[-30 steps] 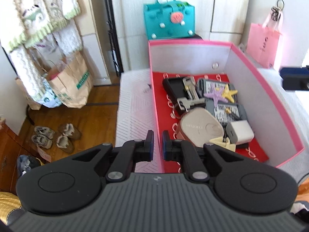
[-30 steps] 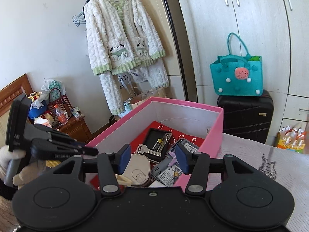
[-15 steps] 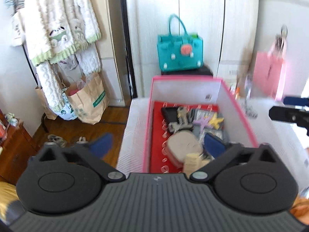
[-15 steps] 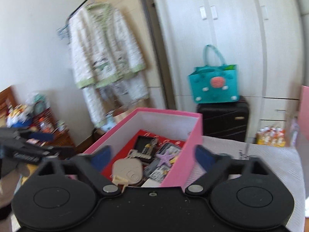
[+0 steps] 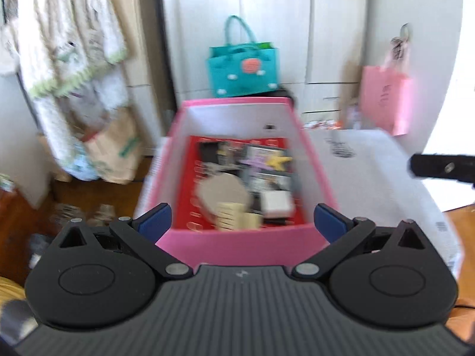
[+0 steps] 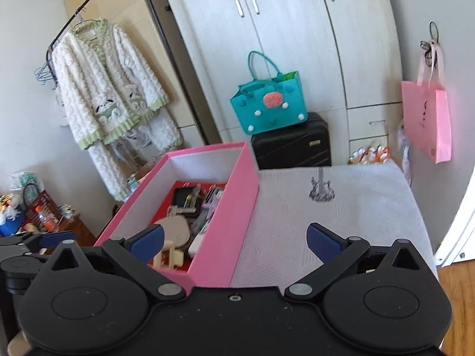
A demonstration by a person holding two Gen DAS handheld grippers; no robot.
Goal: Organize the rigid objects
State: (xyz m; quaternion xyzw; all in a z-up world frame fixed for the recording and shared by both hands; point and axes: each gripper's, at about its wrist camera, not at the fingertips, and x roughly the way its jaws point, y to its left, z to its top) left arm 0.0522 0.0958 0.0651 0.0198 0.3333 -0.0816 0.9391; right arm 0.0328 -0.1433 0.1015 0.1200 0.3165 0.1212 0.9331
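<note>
Left gripper (image 5: 242, 222) jaws wide apart, nothing held, touching nothing; pink box (image 5: 237, 246) at 12 o'clock. Right gripper (image 6: 234, 238) same, empty; box (image 6: 237, 207) at 11 o'clock.

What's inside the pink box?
The pink box holds a yellow starfish, a tan oval case, a white charger and a black tray on red lining. Whatever lies beneath them is hidden.

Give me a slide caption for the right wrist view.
Open right gripper above a pink box of small items on a white-covered table.
</note>
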